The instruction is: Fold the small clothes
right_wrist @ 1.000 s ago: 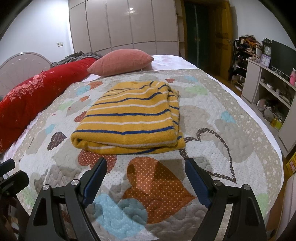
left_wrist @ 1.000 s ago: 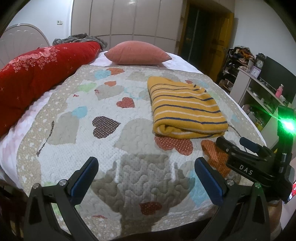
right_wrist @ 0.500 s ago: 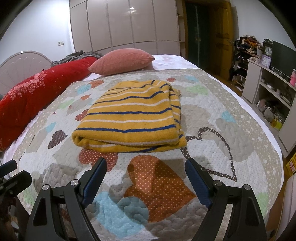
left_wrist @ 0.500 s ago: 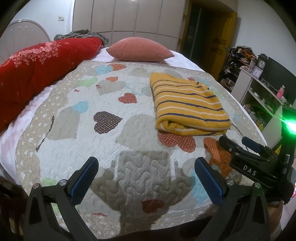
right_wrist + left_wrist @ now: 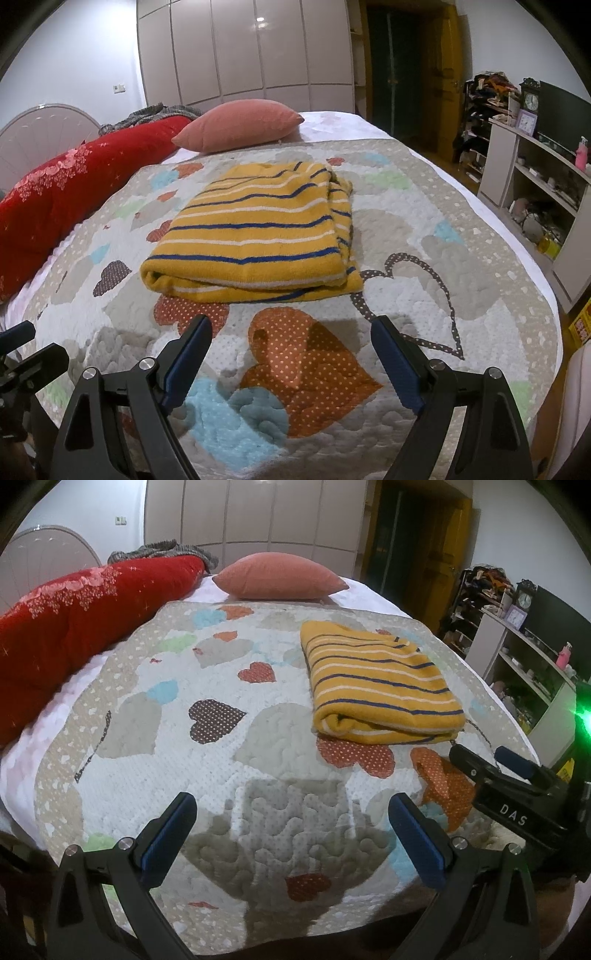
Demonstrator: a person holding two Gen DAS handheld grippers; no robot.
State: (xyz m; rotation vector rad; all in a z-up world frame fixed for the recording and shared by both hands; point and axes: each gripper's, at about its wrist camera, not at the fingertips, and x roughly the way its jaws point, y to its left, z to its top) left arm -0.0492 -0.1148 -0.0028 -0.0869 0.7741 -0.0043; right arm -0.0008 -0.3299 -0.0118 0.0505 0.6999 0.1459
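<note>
Bedding fills both views, and we read each from left to right. At the left edge of the left wrist view we see a red quilt (image 5: 74, 627) rolled along the side of the bed, with a pink pillow (image 5: 279, 576) at upper centre. Below them spreads the heart-patterned bedspread (image 5: 221, 768). Our left gripper (image 5: 291, 834) hovers at lower centre with its blue-padded fingers (image 5: 168, 840) spread wide and nothing between them, only bare bedspread. The folded yellow striped garment (image 5: 380, 686) lies to the upper right of that gripper, well apart from it, its rolled fold edge turned toward the camera. Lower right of the garment, our right gripper (image 5: 491, 766) shows from the side, its tips near the garment's front right corner but not touching it. In the right wrist view, the left gripper's tips (image 5: 22, 350) poke in at the lower left edge, and the red quilt (image 5: 62, 199) again runs up the left side. The garment (image 5: 255, 236) sits at centre frame, straight ahead of the right gripper (image 5: 291, 354), which is likewise wide open and empty. An orange heart patch lies between its fingers (image 5: 188, 363), and the garment's near edge rests just beyond the fingertips. Shelves (image 5: 535, 173) stand at the far right.
</note>
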